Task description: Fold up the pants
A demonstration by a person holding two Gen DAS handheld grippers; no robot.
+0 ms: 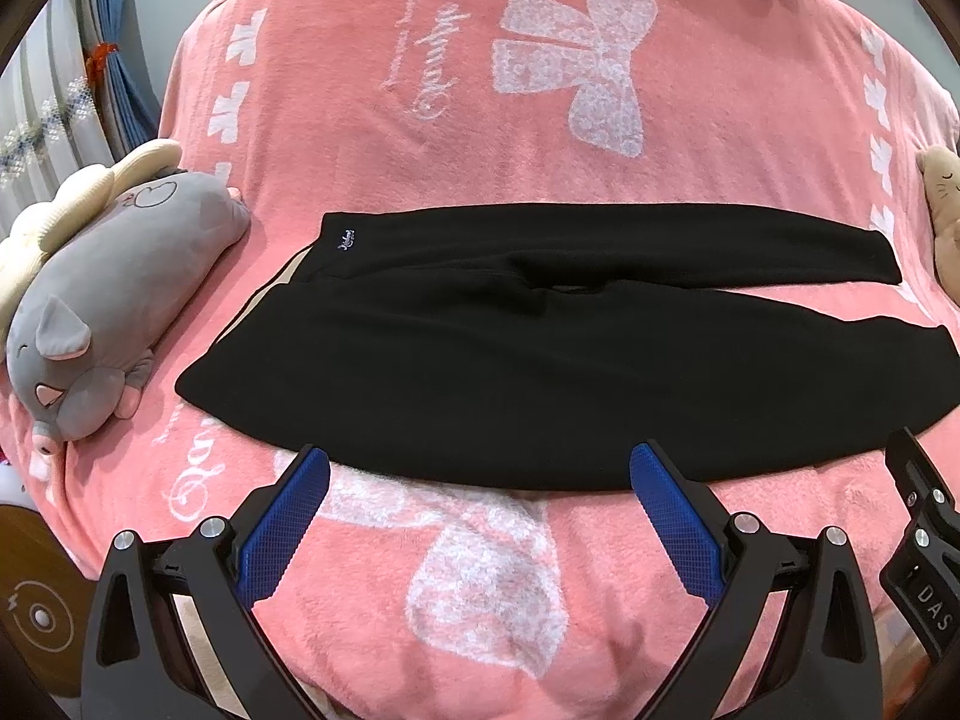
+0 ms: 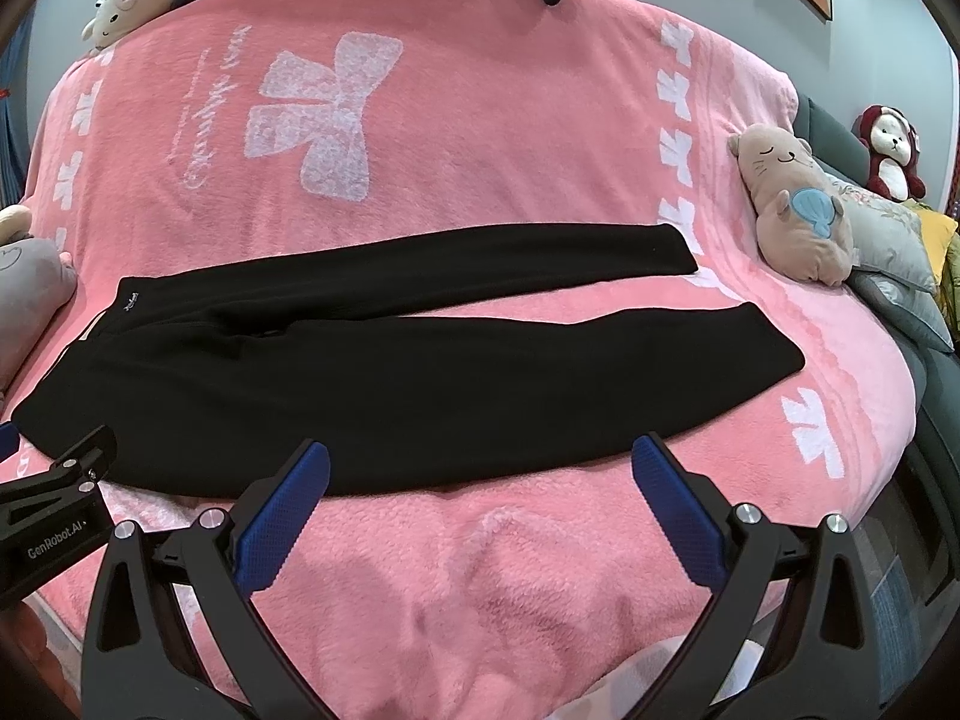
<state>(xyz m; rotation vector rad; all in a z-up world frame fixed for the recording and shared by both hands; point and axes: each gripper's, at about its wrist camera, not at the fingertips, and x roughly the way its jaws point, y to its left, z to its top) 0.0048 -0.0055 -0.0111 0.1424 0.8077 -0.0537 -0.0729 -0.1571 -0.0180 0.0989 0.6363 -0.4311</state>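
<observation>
Pants lie flat across the pink blanket, legs apart; left gripper and right gripper hover at the near edge, jaws spread, grasping nothing.

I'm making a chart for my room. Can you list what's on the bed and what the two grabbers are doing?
pants: black pants, spread flat, legs apart, not folded yet
bed cover: pink blanket with white bows
left gripper: open, holding nothing, near the pants' edge
right gripper: open, holding nothing
left side toy: grey pig
right side toy: tan cat
</observation>
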